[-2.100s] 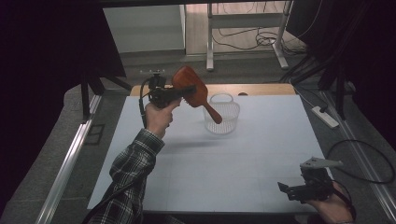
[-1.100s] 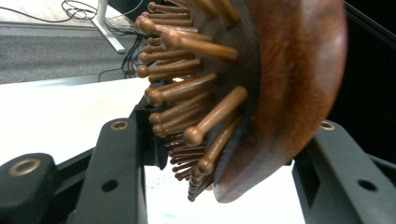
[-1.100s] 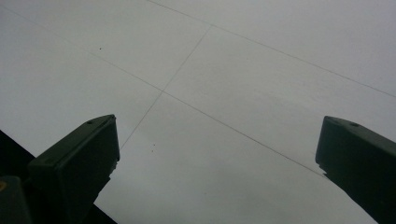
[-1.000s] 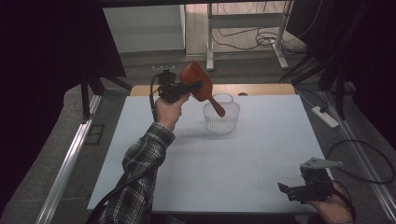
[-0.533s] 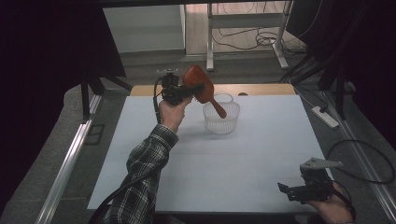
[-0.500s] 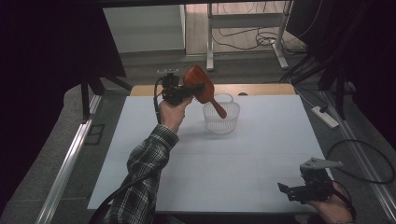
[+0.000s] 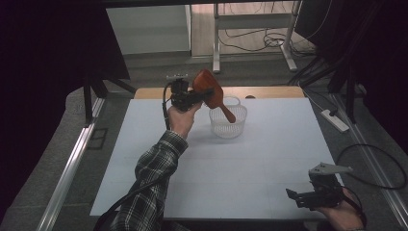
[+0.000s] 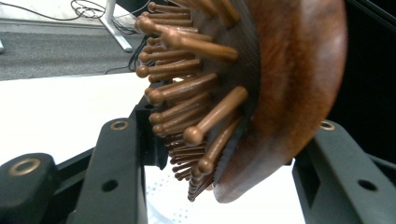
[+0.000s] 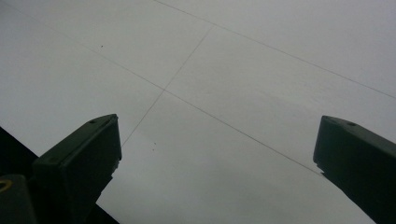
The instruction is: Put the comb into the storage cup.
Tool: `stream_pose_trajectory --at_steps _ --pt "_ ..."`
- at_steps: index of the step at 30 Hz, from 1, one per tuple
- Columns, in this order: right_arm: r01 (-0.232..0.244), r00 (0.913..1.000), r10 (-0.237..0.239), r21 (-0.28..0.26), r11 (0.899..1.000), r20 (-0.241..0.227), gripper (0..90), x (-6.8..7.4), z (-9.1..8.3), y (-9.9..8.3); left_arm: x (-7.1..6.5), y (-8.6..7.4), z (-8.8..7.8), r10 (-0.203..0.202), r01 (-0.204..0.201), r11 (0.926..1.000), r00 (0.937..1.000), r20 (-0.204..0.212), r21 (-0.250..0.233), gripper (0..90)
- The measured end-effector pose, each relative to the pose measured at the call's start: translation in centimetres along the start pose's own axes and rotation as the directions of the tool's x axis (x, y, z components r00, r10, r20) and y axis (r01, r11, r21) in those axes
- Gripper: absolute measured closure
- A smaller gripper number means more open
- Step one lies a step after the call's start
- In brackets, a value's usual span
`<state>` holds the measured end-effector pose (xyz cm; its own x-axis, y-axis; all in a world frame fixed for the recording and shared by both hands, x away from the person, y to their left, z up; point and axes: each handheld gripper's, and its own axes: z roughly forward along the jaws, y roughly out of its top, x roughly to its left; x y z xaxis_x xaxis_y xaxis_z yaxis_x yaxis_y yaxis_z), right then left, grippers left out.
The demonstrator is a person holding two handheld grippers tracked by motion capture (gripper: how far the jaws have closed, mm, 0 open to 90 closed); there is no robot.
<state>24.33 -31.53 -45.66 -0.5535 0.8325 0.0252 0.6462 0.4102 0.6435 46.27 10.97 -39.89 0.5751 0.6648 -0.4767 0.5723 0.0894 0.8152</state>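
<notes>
Nearest the person, at about five o'clock on the white table (image 7: 240, 183), the right gripper (image 7: 294, 196) rests low over the near right corner in the person's right hand (image 7: 344, 216). Its jaws point toward nine o'clock and stand wide apart with nothing between them; the right gripper view looks past them onto bare white tabletop crossed by thin seam lines.

Farther in, a plaid sleeve (image 7: 154, 173) runs from six o'clock up toward eleven o'clock, ending in the left hand (image 7: 180, 118), raised above the table.

That hand holds the left gripper (image 7: 196, 97), at about eleven o'clock from the table's middle, with its jaws pointing toward three o'clock. They are clamped on the head of a brown wooden hairbrush (image 7: 209, 89). In the left gripper view the brush head (image 8: 289, 84) sits between the two black jaws, its smooth back toward the right-hand jaw and its round-tipped wooden bristles (image 8: 196, 93) toward the left-hand one.

The brush is tilted, head up at the gripper, handle slanting down toward four o'clock into a clear mesh basket (image 7: 228, 126). The basket stands on the table at twelve o'clock, just beside the left hand; whether the handle touches it I cannot tell.

Beyond the table's far edge lie grey floor, cables (image 7: 260, 43) and white desk legs (image 7: 216, 48).
</notes>
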Motion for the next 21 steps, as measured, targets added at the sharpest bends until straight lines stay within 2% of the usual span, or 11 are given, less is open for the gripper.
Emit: stream_pose_trajectory --at_steps 12,21 --pt "0.003 1.0000 -0.003 0.000 1.000 0.002 1.2 0.0 0.0 0.0 -0.2 -0.8 0.9 -0.008 0.008 0.9999 1.0000 -0.004 -0.006 52.2" --pt "0.003 1.0000 -0.003 0.007 1.000 -0.003 1.3 0.0 0.1 0.0 -0.2 -1.8 1.6 -0.036 0.036 0.9993 0.9991 -0.020 -0.012 52.2"
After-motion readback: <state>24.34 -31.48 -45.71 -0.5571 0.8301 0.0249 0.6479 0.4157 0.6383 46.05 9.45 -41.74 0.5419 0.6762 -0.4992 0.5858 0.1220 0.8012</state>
